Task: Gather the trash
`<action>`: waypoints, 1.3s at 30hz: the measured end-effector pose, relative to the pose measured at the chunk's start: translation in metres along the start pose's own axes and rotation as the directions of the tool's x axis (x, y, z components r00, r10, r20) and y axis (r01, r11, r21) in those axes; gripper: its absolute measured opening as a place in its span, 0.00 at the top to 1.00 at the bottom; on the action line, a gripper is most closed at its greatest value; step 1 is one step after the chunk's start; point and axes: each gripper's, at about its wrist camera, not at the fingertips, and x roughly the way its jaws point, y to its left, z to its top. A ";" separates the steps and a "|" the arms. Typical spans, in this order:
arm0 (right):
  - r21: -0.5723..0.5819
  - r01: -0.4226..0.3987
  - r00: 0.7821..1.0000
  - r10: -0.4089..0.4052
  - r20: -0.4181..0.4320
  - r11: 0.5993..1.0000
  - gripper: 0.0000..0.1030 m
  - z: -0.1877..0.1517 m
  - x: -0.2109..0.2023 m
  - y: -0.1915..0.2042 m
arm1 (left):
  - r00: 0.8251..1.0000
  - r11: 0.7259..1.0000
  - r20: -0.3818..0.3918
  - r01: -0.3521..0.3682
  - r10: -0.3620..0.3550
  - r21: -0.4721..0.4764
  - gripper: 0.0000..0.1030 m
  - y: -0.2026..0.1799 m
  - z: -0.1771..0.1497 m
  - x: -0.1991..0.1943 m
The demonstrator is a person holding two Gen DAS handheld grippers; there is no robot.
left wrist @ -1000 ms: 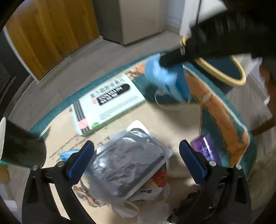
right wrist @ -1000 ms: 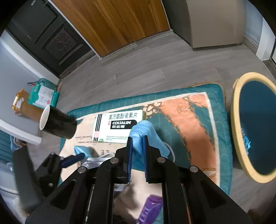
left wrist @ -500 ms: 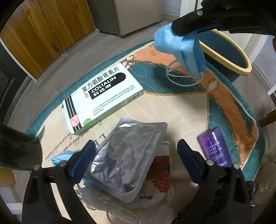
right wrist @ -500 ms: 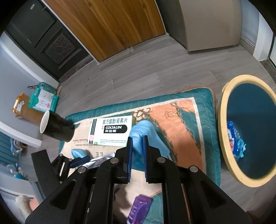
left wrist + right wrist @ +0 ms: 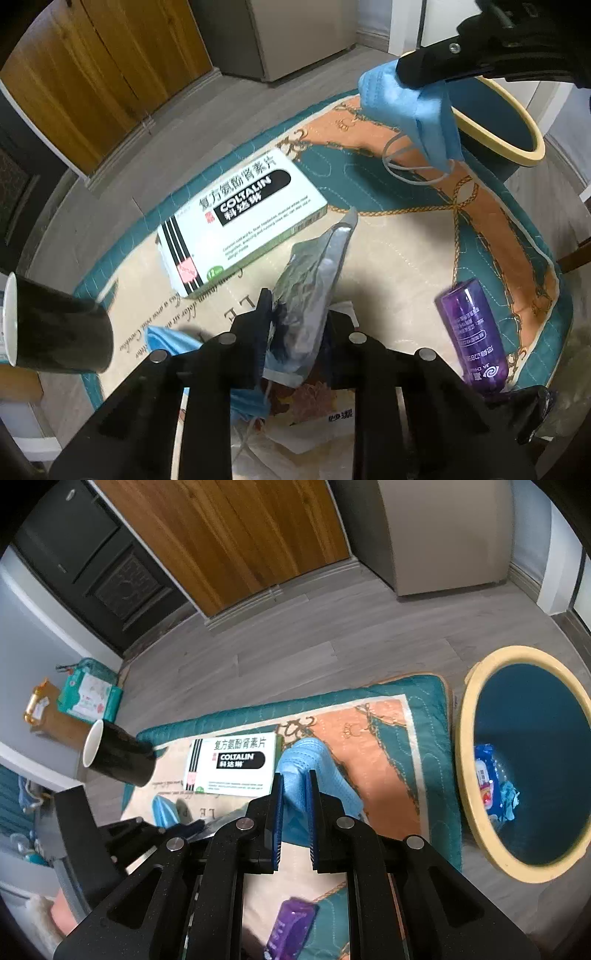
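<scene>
My left gripper (image 5: pixel 295 314) is shut on a crumpled silver foil pouch (image 5: pixel 314 280) and holds it on edge over the patterned mat (image 5: pixel 406 236). My right gripper (image 5: pixel 293 794) is shut on a blue face mask (image 5: pixel 314 771), which also hangs in the left wrist view (image 5: pixel 413 110) with its ear loops dangling, above the mat's far end beside the teal bin with a yellow rim (image 5: pixel 469 775). The bin holds a blue wipes packet (image 5: pixel 485 771).
On the mat lie a white COLTALIN medicine box (image 5: pixel 240 221), a purple tube (image 5: pixel 472 332), a second blue mask (image 5: pixel 166 339) and a printed plastic bag (image 5: pixel 314 406). A black cup (image 5: pixel 55 332) sits at the left. Grey floor, wooden doors and a cabinet lie beyond.
My left gripper has closed on the foil pouch and tipped it up on edge. My right gripper has carried the blue mask higher and toward the bin.
</scene>
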 end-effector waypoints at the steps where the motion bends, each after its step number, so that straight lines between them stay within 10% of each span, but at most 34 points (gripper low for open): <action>1: -0.001 0.000 1.000 0.000 0.002 1.000 0.88 0.000 -0.001 -0.001 | 1.000 1.000 0.006 0.003 -0.003 0.004 0.79 -0.001 0.000 -0.001; 39: 0.127 -0.086 0.968 0.053 0.243 0.988 0.88 0.003 -0.117 -0.087 | 0.928 0.986 0.345 0.162 -0.139 -0.041 0.88 -0.045 0.062 -0.101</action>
